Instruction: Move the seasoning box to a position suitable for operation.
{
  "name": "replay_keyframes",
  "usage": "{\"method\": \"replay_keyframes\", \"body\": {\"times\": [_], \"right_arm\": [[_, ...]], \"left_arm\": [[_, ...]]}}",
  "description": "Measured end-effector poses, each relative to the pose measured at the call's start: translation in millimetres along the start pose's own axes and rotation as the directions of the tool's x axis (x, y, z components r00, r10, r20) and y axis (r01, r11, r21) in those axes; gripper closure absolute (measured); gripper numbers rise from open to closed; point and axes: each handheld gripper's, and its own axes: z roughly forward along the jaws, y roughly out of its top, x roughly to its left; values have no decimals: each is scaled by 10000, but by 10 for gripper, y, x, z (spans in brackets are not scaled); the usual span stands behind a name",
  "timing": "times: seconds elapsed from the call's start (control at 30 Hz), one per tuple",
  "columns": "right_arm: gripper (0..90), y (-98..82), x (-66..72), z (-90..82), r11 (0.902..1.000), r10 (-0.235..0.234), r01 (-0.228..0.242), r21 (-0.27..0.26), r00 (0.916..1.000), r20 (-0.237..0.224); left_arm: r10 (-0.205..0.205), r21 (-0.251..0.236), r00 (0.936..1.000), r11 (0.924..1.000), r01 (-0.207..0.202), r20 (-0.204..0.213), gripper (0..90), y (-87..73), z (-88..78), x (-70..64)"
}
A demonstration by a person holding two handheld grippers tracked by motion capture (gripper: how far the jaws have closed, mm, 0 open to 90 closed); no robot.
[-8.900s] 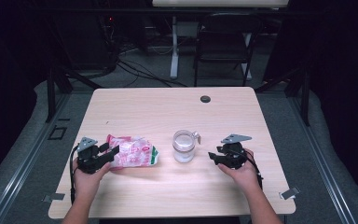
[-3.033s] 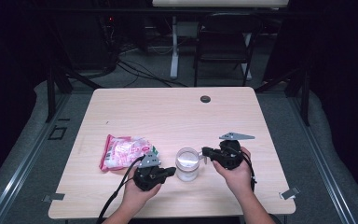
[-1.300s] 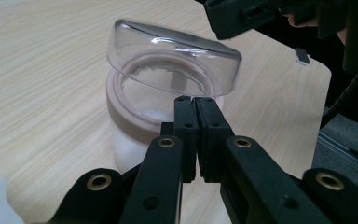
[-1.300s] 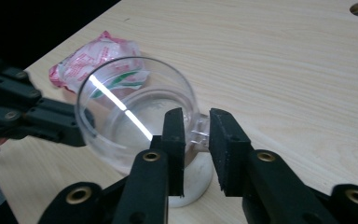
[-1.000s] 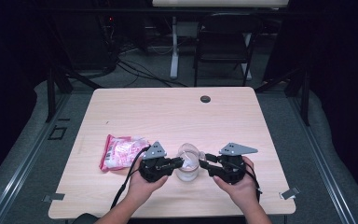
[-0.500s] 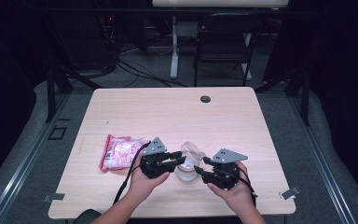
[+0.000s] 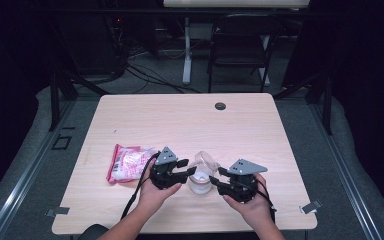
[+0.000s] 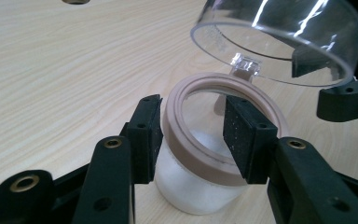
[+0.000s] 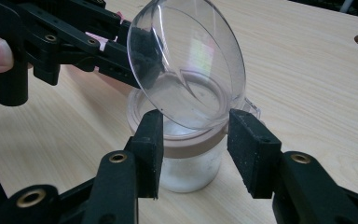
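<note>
Since a second ago the jar's clear lid point(image 7: 206, 161) has swung up on its hinge and now stands tilted open. At the left of the worktop point(image 7: 190, 120) lies a pink packet point(image 7: 128, 163). Beside it, the left gripper point(image 8: 192, 135) has just been opening; its jaws stand about half apart, straddling the jar point(image 7: 200, 182) rim, not pressing. The right gripper point(image 9: 193, 147) stands wide around the jar's tan collar, not clamped.

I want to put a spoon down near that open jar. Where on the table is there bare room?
The far half of the table, between the jar and the round hole, is bare, as is the right edge. Near the front it is crowded: pink packet, both grippers and the jar.
</note>
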Motion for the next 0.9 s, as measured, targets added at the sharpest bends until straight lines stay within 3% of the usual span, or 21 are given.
{"method": "replay_keyframes", "body": {"times": [0.2, 0.63, 0.9], "right_arm": [[575, -2, -15, 1, 10000, 75, -75, -45, 10000, 2], [591, -5, -50, 0, 9997, 215, -215, -111, 9998, -1], [641, -27, -156, -35, 9978, 622, -620, -245, 9980, 95]], "left_arm": [[-23, 338, 10000, 9994, 23, 6, 588, -25, 62, 4], [123, 264, 9998, 9996, -127, 159, 614, -37, 66, -9], [98, 251, 9998, 9996, -102, 161, 614, -42, 64, -5]]}}
